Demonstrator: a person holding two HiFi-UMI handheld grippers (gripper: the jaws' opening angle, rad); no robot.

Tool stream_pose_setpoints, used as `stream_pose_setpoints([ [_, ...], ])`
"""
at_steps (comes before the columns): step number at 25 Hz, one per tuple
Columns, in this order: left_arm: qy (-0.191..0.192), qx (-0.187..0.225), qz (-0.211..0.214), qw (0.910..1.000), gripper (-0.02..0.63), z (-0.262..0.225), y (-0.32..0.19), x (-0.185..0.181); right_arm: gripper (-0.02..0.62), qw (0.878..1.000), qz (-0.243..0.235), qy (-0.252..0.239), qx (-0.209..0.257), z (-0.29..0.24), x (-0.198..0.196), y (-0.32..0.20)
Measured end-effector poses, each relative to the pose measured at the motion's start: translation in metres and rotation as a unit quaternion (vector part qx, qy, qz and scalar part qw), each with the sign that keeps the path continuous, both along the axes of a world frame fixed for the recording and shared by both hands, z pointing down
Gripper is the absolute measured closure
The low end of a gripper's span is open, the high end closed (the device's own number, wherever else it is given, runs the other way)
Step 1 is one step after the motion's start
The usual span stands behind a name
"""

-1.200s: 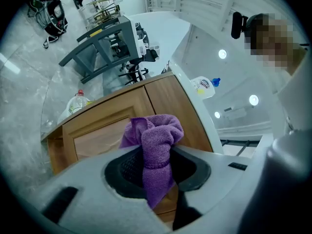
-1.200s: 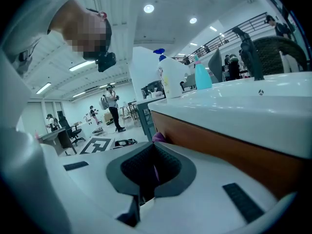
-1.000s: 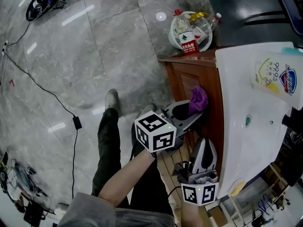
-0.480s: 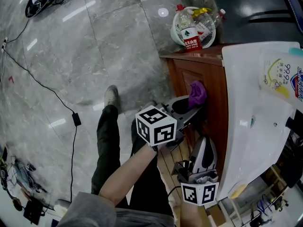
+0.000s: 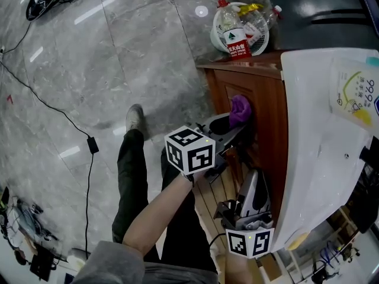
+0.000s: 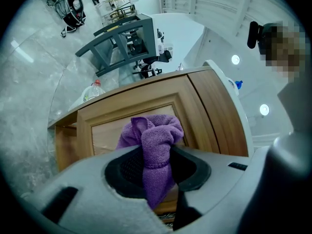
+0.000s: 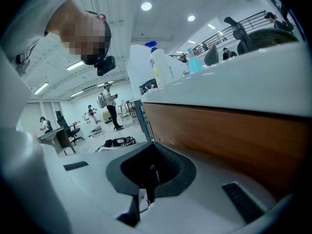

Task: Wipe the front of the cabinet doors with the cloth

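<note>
Two grippers in view. I saw the left gripper (image 6: 156, 172) clamped on a fluffy purple cloth (image 6: 155, 133), which was bunched against the smooth wooden cabinet door (image 6: 105, 133). The right gripper (image 7: 146, 177) had its jaws together with nothing between them, low beside the cabinet under the glossy white sink (image 5: 320, 129).

left tongs (image 5: 232, 127) holding purple cloth (image 5: 239, 109) against wooden cabinet door (image 5: 263, 114); right tongs (image 5: 253, 179) alongside, basket of bottles (image 5: 264, 41) beyond
</note>
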State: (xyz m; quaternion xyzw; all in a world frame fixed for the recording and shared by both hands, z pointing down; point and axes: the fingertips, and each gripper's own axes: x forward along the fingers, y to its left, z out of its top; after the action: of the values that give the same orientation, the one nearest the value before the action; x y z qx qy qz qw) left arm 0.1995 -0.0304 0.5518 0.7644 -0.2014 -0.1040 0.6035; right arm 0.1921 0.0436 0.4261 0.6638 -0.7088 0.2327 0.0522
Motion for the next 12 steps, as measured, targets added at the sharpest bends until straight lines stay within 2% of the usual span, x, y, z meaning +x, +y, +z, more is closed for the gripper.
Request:
stream_pose_setpoints([
  [12,-0.040,-0.047,0.004,0.9981,0.482,0.064,0.005,0.000,0.586,1.000,0.000,-0.004,-0.002,0.009,-0.001,0.000],
])
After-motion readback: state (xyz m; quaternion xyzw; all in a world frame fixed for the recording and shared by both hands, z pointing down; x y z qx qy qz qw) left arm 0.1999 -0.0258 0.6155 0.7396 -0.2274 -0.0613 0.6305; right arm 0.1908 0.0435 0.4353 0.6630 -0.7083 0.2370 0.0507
